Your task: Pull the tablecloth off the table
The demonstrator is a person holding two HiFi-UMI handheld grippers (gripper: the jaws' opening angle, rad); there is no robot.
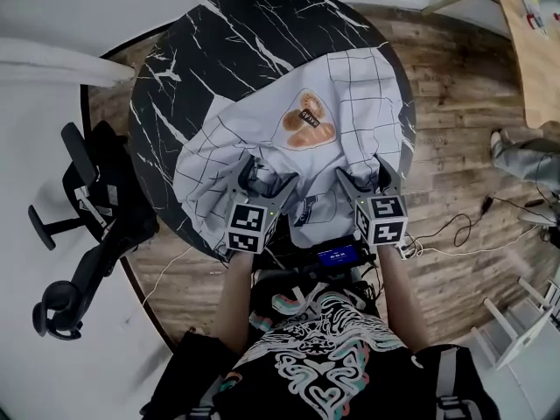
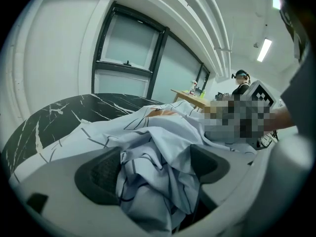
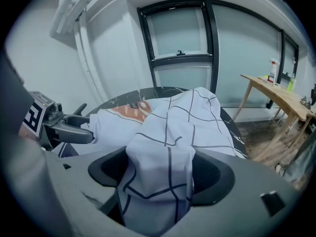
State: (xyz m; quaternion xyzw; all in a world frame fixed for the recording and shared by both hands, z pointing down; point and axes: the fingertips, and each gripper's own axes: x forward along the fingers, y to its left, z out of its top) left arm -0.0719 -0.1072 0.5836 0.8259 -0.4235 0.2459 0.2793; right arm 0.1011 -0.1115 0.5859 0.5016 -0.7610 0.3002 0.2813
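Note:
A pale grey tablecloth (image 1: 350, 94) with a dark grid and an orange print lies bunched on the near right part of a round black marble table (image 1: 210, 51). My left gripper (image 1: 262, 180) is shut on a bunched fold of the tablecloth (image 2: 158, 181) at the near edge. To its right, my right gripper (image 1: 371, 175) is shut on another fold of the tablecloth (image 3: 158, 181). The far left of the tabletop is bare.
A black office chair (image 1: 87, 208) stands left of the table. A wooden table (image 1: 534, 42) and a person's legs (image 1: 525, 156) are at the far right. Cables (image 1: 455, 234) lie on the wooden floor. A person stands far off (image 2: 241, 83).

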